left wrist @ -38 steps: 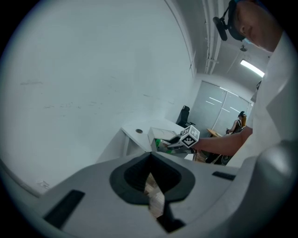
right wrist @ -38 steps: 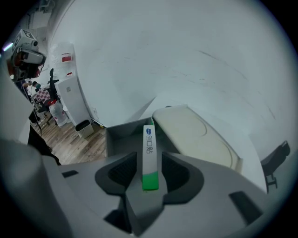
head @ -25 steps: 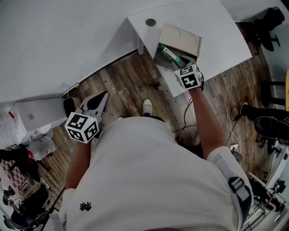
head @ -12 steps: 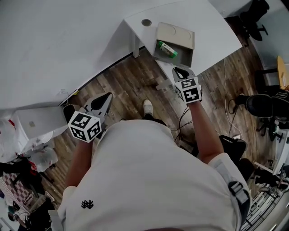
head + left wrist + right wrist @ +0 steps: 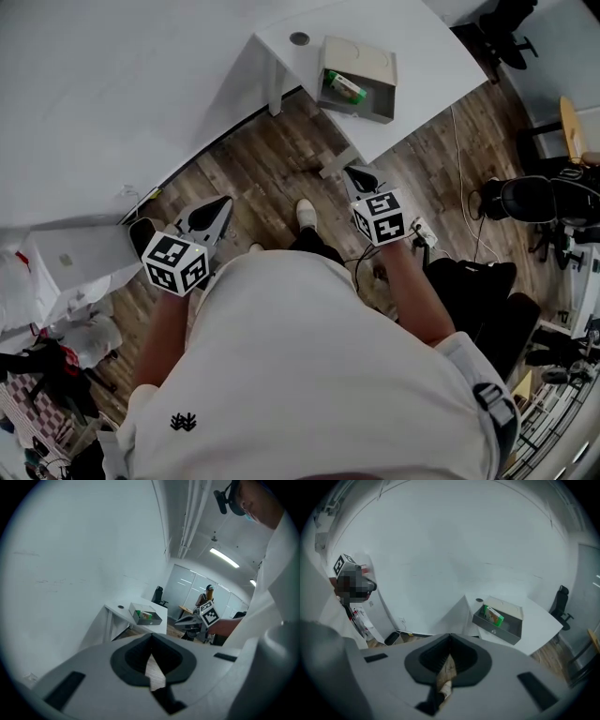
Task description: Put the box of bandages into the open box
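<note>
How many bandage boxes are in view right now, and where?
1. The green bandage box sits inside the open box on the white table, at its left end in the head view. Anything lying beneath it would be hidden.

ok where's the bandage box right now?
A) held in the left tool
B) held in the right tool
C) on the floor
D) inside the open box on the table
D: the green bandage box lies inside the open box on the white table, while the right tool and left tool are both shut on nothing.
</note>
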